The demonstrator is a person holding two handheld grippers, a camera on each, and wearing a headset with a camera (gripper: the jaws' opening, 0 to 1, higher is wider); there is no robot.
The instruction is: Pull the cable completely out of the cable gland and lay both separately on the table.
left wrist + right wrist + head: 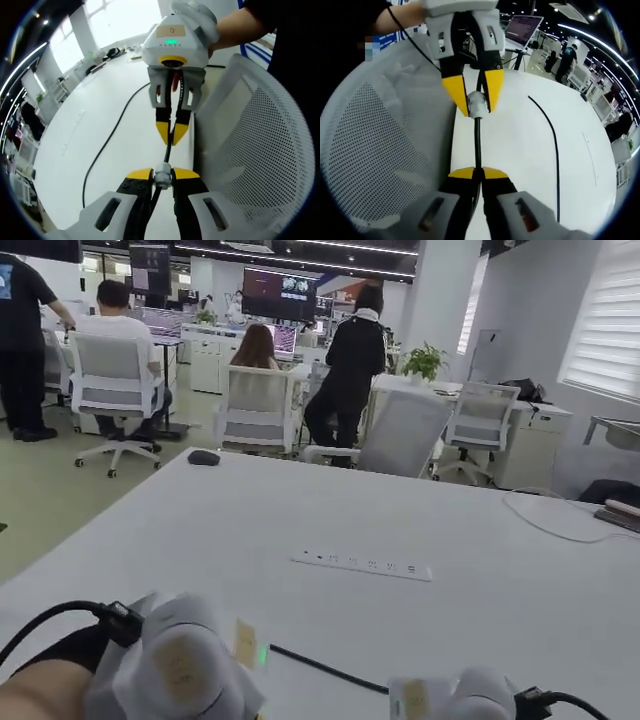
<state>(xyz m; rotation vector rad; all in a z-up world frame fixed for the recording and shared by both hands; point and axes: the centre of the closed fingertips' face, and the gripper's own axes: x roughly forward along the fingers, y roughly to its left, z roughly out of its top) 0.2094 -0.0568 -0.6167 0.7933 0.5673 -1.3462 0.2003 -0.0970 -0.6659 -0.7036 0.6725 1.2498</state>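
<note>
Currently the left hand-held gripper (162, 174) is pinching the white cable gland (476, 106) between nearly closed jaws, while the right hand-held gripper (477, 173) is clamping shut on the black cable (478, 140) near it, both at the counter (520, 150) edge beside a mesh chair back (260, 150). Pulling off-axis is risking the gland twisting out of the grip, or the cable sliding through the right jaws. Serving as a container of sorts, the gland is holding the cable threaded through it.
</note>
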